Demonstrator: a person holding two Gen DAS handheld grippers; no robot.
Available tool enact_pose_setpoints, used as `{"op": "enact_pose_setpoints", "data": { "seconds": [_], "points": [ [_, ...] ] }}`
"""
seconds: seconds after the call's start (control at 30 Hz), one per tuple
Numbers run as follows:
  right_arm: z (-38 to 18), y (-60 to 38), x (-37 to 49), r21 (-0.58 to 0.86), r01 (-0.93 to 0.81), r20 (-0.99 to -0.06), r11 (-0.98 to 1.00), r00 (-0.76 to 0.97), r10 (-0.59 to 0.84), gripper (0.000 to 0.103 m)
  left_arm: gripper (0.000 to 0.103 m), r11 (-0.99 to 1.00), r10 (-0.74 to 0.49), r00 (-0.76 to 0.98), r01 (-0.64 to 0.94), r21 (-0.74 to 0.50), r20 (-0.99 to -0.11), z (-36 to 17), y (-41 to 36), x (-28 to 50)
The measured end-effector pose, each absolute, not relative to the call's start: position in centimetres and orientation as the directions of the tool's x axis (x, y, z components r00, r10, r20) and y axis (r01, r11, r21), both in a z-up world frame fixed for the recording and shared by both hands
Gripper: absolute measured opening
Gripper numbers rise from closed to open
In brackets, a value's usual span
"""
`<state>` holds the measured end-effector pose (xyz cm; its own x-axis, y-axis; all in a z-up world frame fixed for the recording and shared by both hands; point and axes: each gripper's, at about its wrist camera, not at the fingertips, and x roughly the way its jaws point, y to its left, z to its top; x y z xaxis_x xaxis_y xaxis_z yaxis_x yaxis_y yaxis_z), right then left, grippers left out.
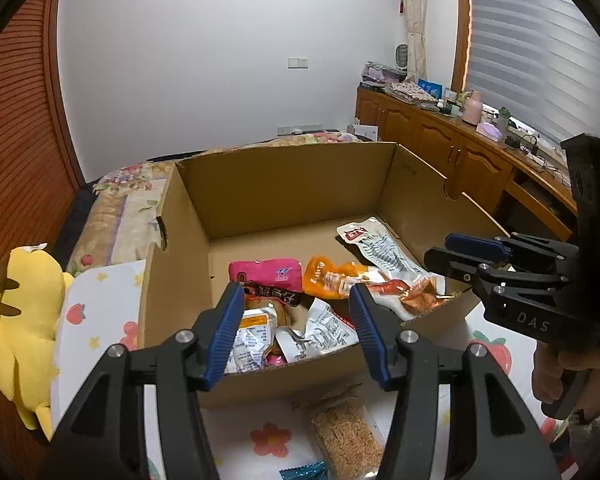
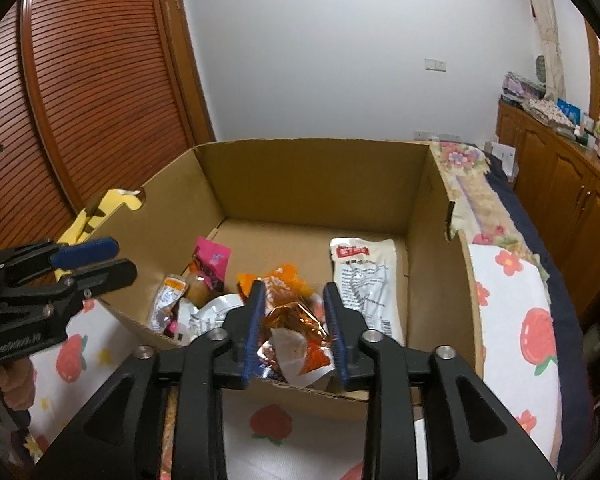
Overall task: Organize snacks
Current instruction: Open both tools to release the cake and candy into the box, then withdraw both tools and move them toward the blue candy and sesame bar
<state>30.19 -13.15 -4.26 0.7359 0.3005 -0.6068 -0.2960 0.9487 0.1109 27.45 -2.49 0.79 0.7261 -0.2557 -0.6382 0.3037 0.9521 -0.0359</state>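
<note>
Cardboard box [image 1: 284, 192] holds snack packets [image 1: 364, 280]; the left gripper [image 1: 296, 320] and right gripper [image 2: 296, 332] hover over it, jaws parted, seemingly gripping nothing.

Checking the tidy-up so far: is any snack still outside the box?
Yes. A clear pack of brown crumbly snack and a blue wrapper lie on the flowered sheet in front of the cardboard box, not inside it.

Home bedroom; floral bed [image 1: 116, 200] (plush toy [image 1: 24, 312]), wooden cabinets [image 1: 440, 136].
</note>
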Motion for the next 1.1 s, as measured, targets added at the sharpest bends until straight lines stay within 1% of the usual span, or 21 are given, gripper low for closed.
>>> {"op": "enact_pose_setpoints", "data": {
  "seconds": [0.07,0.1,0.13,0.17,0.2,0.27,0.33,0.43,0.47,0.5,0.63,0.73,0.93,1.1],
  "points": [
    [-4.1,-13.1,30.0,0.108,-0.298,-0.602,0.949,0.740,0.301,0.041,0.055,0.952,-0.249,0.729,0.304,-0.024,-0.638,0.9,-2.6,27.2],
    [-4.1,-13.1,29.8,0.112,-0.299,-0.600,0.948,0.740,0.304,0.047,0.057,0.953,-0.246,0.732,0.303,-0.019,-0.635,0.9,-2.6,27.1],
    [-4.0,-13.1,29.7,0.118,-0.302,-0.595,0.946,0.741,0.310,0.050,0.059,0.953,-0.244,0.737,0.303,-0.014,-0.630,1.0,-2.6,26.9],
    [-3.9,-13.1,29.5,0.122,-0.303,-0.588,0.945,0.745,0.314,0.056,0.066,0.952,-0.246,0.745,0.305,-0.010,-0.620,1.1,-2.6,26.5],
    [-3.8,-13.1,29.3,0.123,-0.301,-0.583,0.946,0.749,0.314,0.058,0.078,0.952,-0.246,0.753,0.305,-0.007,-0.610,1.3,-2.6,26.3],
    [-3.5,-13.2,28.9,0.125,-0.301,-0.573,0.946,0.756,0.316,0.060,0.090,0.954,-0.244,0.778,0.300,0.001,-0.578,1.7,-2.5,25.7],
    [-3.1,-13.3,28.5,0.136,-0.303,-0.561,0.943,0.761,0.326,0.064,0.091,0.955,-0.245,0.799,0.297,0.007,-0.549,2.3,-2.4,25.1],
    [-2.5,-13.3,27.6,0.142,-0.310,-0.538,0.940,0.773,0.336,0.076,0.094,0.953,-0.255,0.804,0.303,0.001,-0.536,2.9,-2.2,24.5],
    [-2.3,-13.2,27.4,0.138,-0.310,-0.533,0.941,0.777,0.334,0.085,0.098,0.953,-0.256,0.810,0.302,0.001,-0.528,3.1,-2.0,24.3],
    [-2.0,-13.1,27.0,0.130,-0.307,-0.522,0.943,0.788,0.328,0.091,0.100,0.954,-0.255,0.815,0.300,0.003,-0.520,3.3,-2.0,24.0],
    [-1.1,-12.5,25.6,0.104,-0.323,-0.493,0.941,0.805,0.331,0.092,0.100,0.952,-0.259,0.829,0.305,0.013,-0.495,3.9,-1.8,23.0],
    [-0.7,-11.8,24.3,0.058,-0.323,-0.473,0.945,0.825,0.311,0.092,0.100,0.953,-0.263,0.833,0.303,0.003,-0.487,3.9,-1.2,22.1],
    [-0.7,-10.8,22.0,0.026,-0.345,-0.456,0.938,0.831,0.318,0.092,0.100,0.956,-0.250,0.829,0.292,0.005,-0.500,3.0,0.3,20.5],
    [-1.3,-9.9,20.2,0.022,-0.390,-0.463,0.920,0.812,0.356,0.092,0.100,0.960,-0.242,0.826,0.280,-0.002,-0.509,2.0,1.7,19.2]
  ]
}}
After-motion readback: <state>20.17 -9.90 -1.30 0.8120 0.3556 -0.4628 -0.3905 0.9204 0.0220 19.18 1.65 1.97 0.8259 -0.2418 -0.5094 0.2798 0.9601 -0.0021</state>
